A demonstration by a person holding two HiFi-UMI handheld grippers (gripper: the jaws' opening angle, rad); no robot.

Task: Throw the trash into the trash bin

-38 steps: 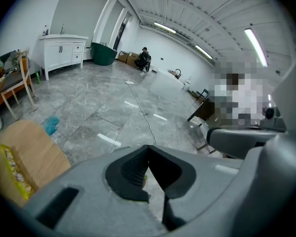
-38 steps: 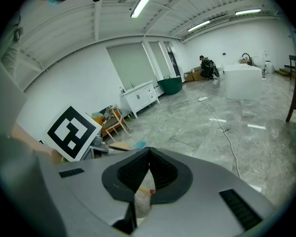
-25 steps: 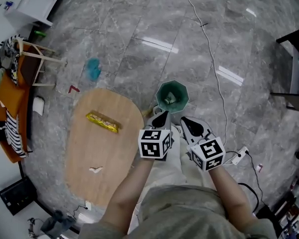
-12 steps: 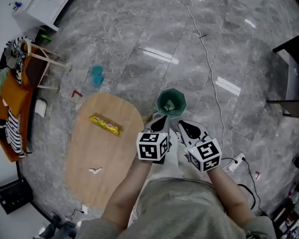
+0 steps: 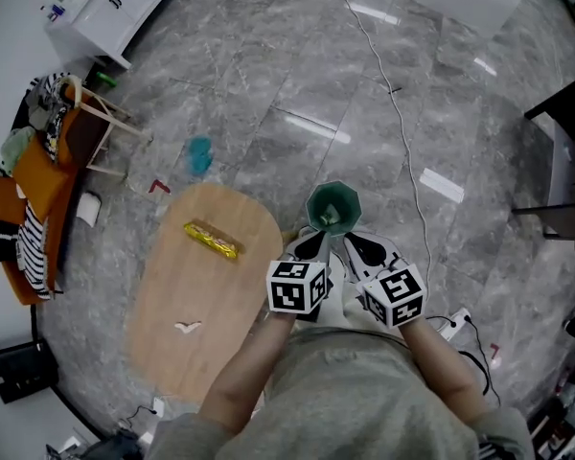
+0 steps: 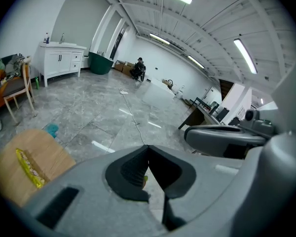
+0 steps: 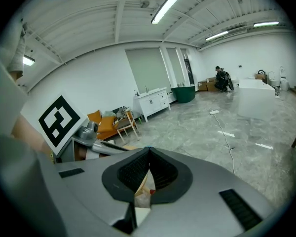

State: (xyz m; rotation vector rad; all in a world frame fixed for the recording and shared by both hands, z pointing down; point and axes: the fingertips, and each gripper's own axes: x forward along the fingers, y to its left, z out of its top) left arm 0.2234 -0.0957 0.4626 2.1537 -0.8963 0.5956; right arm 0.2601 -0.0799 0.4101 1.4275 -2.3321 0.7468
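The green trash bin [image 5: 333, 209] stands on the floor by the oval wooden table [image 5: 172, 353], with pale trash inside. A yellow wrapper [image 5: 212, 241] and a small white scrap [image 5: 187, 327] lie on the table. My left gripper [image 5: 317, 239] and right gripper [image 5: 351, 241] hang side by side just this side of the bin, both shut. Nothing shows at either tip. In the right gripper view a whitish patch with a red spot [image 7: 145, 184] fills the slot under the closed right gripper [image 7: 148, 148]; I cannot tell if it is held. The yellow wrapper [image 6: 28, 168] shows left of the left gripper [image 6: 148, 147].
A grey cable [image 5: 407, 180] runs across the marble floor to a power strip [image 5: 452, 322] at my right. A chair with clothes [image 5: 53, 151] stands left of the table, and a teal object [image 5: 200, 155] lies on the floor. A white cabinet [image 5: 110, 8] is far left.
Both grippers have risen together and stay shut, side by side in front of the bin. The floor, bin and table look smaller and farther below.
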